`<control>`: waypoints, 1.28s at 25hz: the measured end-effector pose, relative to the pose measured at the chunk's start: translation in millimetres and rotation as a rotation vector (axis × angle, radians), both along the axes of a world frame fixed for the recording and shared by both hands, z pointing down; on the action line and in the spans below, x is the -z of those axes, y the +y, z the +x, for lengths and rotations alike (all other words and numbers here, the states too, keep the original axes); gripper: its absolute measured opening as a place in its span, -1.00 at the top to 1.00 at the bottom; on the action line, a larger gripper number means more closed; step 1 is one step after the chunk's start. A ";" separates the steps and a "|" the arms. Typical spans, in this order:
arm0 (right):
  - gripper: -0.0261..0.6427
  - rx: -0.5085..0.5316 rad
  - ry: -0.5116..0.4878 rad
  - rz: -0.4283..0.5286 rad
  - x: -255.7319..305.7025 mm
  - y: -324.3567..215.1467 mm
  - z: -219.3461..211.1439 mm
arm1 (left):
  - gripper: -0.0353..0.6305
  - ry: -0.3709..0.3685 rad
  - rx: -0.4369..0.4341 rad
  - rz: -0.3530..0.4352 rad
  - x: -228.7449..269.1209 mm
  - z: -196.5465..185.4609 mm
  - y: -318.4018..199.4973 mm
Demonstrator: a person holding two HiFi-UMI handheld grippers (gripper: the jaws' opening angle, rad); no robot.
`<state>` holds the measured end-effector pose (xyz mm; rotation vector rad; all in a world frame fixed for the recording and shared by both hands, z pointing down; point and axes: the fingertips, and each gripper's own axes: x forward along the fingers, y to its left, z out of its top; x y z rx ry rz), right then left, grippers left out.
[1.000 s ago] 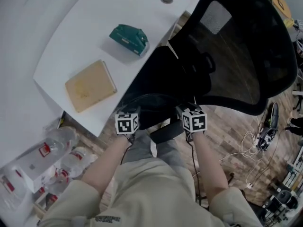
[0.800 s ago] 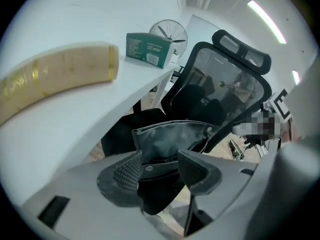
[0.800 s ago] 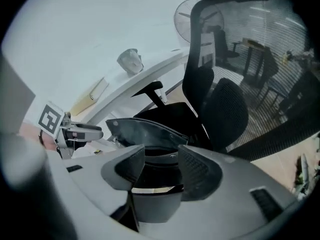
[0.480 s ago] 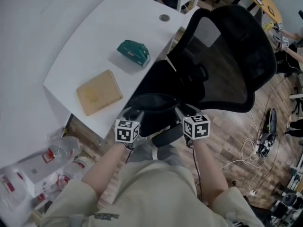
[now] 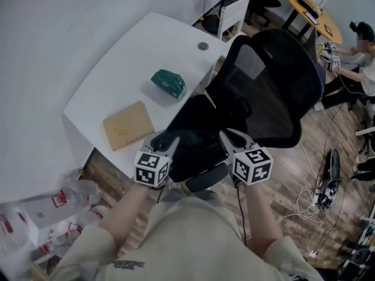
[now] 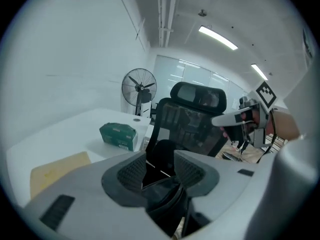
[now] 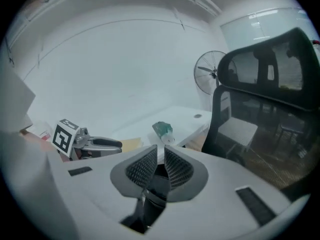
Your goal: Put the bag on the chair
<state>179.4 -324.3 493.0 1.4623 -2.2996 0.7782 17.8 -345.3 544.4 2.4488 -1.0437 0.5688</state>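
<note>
A black bag (image 5: pixel 190 151) hangs between my two grippers at the near edge of the black mesh-backed chair (image 5: pixel 272 81); I cannot tell whether it rests on the seat. My left gripper (image 5: pixel 166 140) is at the bag's left side. Its jaws (image 6: pixel 160 164) are closing with a wide gap, and black bag material (image 6: pixel 162 196) lies low between them, untouched by the pads. My right gripper (image 5: pixel 228 137) is at the bag's right side. Its jaws (image 7: pixel 159 160) are closing to a narrow gap, pinching a black strap (image 7: pixel 156 189).
A white desk (image 5: pixel 111 81) left of the chair carries a green box (image 5: pixel 169 82) and a tan pad (image 5: pixel 128 124). Plastic bottles (image 5: pixel 76 195) lie on the floor at lower left and cables (image 5: pixel 316 192) at right. A person (image 5: pixel 366 57) sits at far right.
Both grippers have come up slightly and moved apart at the bag's sides. The chair and desk look smaller and farther off. The right jaws have closed onto the strap.
</note>
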 end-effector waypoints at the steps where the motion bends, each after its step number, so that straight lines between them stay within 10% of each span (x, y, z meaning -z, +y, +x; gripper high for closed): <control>1: 0.74 0.008 -0.001 0.025 13.0 -0.2 -1.3 | 0.35 0.009 0.000 0.018 12.4 0.2 -3.3; 17: 0.81 0.054 -0.070 0.434 203.4 0.3 -14.5 | 0.69 0.139 -0.034 0.305 169.9 2.6 -26.6; 32: 0.86 0.019 -0.069 0.565 263.0 26.5 -8.6 | 0.76 0.232 -0.142 0.485 275.1 6.9 -2.6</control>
